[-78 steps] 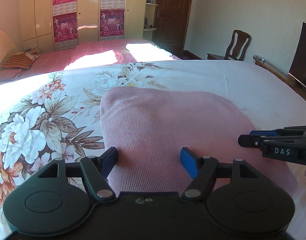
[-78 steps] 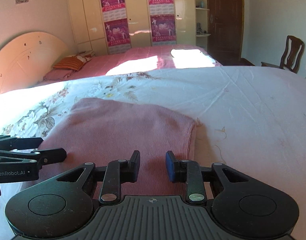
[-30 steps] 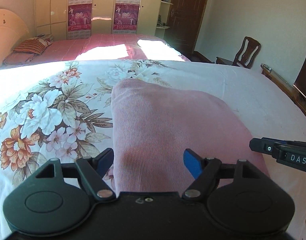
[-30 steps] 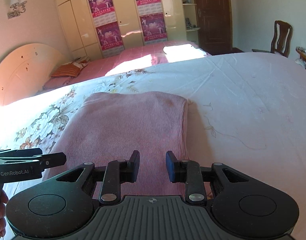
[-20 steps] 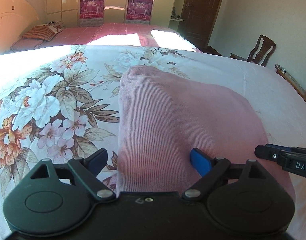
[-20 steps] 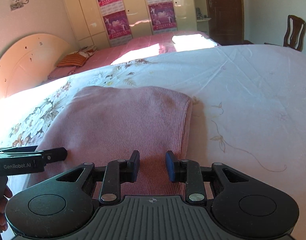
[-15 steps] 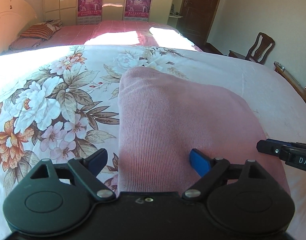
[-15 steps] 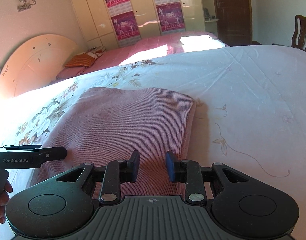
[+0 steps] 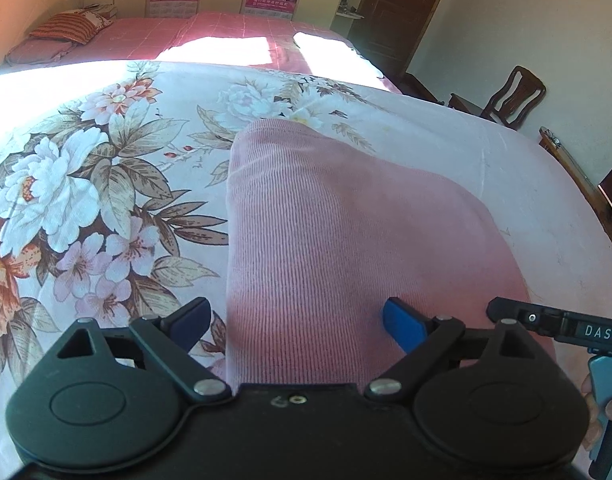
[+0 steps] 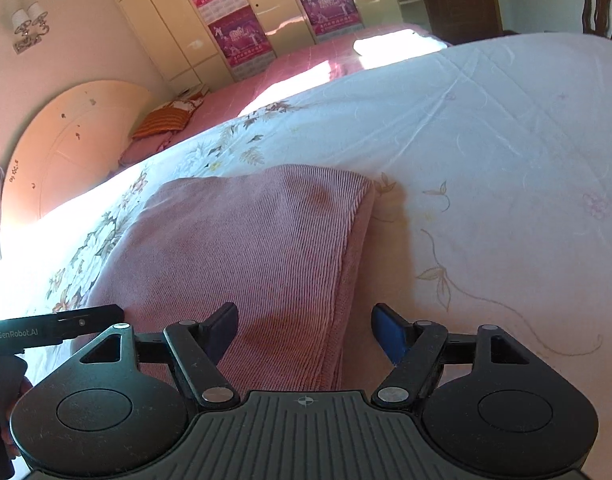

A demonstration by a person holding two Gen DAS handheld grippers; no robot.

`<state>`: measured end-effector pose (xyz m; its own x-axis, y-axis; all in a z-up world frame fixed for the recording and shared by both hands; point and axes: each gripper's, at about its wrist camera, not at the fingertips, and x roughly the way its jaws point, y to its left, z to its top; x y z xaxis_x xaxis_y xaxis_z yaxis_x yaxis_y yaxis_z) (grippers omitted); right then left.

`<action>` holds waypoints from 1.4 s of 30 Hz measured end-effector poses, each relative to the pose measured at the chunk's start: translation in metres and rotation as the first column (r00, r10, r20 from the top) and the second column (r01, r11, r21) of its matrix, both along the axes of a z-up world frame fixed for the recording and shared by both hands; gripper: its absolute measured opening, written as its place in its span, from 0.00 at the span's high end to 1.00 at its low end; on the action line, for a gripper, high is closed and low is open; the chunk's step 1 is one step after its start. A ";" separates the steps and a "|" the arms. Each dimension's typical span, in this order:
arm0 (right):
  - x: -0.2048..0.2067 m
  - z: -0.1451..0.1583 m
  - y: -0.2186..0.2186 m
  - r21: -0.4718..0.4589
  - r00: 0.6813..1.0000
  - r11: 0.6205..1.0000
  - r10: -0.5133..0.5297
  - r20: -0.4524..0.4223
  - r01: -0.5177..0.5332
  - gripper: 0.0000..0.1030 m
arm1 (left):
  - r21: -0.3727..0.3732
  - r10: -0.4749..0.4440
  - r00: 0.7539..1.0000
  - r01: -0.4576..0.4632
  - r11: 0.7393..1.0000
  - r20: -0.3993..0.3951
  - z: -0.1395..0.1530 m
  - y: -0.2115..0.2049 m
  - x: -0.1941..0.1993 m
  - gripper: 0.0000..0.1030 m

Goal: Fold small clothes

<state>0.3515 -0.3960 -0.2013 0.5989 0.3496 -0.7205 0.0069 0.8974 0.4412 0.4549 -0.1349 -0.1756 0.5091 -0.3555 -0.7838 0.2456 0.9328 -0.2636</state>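
Now both tongs, left (image 9: 296,320) and right (image 10: 306,330), opening, straddling pink garment (image 9: 345,240) edges.

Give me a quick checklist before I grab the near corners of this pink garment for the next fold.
1. Pink garment lies flat on the bed cover: ok.
2. Left hand-held gripper jaws opening, straddling the garment's left edge: ok.
3. Right hand-held gripper jaws opening, straddling the garment's right edge: ok.
4. Pads pressing on fabric: not ok, neither grips yet.
5. Near hem position: cannot tell, hidden under the gripper bodies.
6. Space beyond the garment free for folding: ok.
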 end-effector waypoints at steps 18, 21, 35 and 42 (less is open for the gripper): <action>0.011 -0.011 0.001 0.150 1.000 0.989 0.007 -0.031 -0.003 0.76 | -0.123 -0.037 0.999 0.035 0.992 -0.016 -0.011 -0.005 0.003 0.46; 0.004 0.001 0.004 0.180 1.000 0.984 0.008 -0.008 -0.007 0.77 | -0.128 -0.041 0.999 0.043 0.991 0.018 0.002 -0.003 -0.004 0.56; -0.007 0.061 0.056 0.204 0.988 0.973 0.086 0.124 -0.111 0.78 | -0.137 -0.059 0.991 0.076 0.988 0.121 0.057 0.028 -0.027 0.61; 0.008 0.073 0.103 0.217 0.974 0.957 0.156 0.167 -0.191 0.78 | -0.111 0.003 0.989 0.014 0.994 0.149 0.077 0.075 -0.030 0.61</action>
